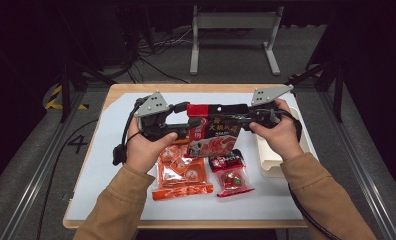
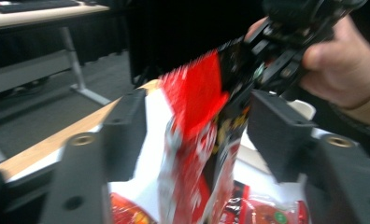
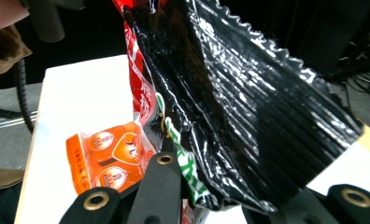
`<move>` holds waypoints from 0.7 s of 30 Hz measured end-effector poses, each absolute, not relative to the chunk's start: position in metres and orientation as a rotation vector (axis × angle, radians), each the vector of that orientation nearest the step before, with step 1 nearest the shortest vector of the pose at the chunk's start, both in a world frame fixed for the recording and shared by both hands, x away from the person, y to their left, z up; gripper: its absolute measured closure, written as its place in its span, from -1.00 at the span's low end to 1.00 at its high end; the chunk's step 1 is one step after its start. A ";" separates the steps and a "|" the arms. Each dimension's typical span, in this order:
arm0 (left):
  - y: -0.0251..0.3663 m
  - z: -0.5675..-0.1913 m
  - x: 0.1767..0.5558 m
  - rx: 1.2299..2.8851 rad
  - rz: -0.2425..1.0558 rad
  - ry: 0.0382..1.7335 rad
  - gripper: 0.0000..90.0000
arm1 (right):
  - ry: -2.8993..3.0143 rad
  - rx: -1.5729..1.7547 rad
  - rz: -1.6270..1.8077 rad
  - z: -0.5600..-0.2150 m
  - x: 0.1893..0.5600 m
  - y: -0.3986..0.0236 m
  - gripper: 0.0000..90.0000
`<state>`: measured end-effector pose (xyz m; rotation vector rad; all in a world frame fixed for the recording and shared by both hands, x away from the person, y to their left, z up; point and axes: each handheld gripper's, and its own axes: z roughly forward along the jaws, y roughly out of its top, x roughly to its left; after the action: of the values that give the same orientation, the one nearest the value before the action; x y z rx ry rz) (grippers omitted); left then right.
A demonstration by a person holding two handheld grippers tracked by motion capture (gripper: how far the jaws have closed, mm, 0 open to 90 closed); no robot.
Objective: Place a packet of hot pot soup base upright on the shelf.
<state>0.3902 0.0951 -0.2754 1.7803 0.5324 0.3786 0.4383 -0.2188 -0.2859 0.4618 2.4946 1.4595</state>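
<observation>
The left gripper (image 1: pixel 183 122) is sitting at about ten o'clock from the middle of the worktop (image 1: pixel 111 190), held in the person's left hand (image 1: pixel 147 145) and pointing toward three o'clock. Its own view is showing its jaws standing released, with a clear gap on either side of the red-and-black snack bag (image 2: pixel 197 130) hanging between them; the pads are not pressing on it. The high view is not resolving that gap.

The snack bag is hanging in the air above the worktop's centre, stretched between the two grippers, its red top edge up and its printed face toward the person in the high view. Below it, at six o'clock, an orange packet (image 1: pixel 182 176) is lying flat on the worktop, and just beside that, toward three o'clock, a small red packet (image 1: pixel 232 175) is lying too. The right gripper view is showing the bag's crinkled black back (image 3: pixel 248 107), which the high view is not giving, with the orange packet (image 3: pixel 109 154) beneath.

The right gripper (image 1: pixel 243 117) is sitting at about two o'clock, in the right hand (image 1: pixel 281 135), clenched on the bag's edge. A white tray (image 1: pixel 273 162) is lying under that hand, at three o'clock.
</observation>
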 end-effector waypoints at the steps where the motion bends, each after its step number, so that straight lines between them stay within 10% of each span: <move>1: 0.100 -0.276 0.390 1.785 0.396 0.542 -0.28 | 2.482 0.489 1.458 -0.280 0.440 -0.224 0.80; 21: 0.156 -0.308 0.391 1.821 0.371 0.645 -0.47 | 2.309 0.675 1.331 -0.221 0.446 -0.290 0.79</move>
<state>0.3915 0.1560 -0.3085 1.8210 0.6455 0.3705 0.4455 -0.2899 -0.2214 0.6752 2.3086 1.3313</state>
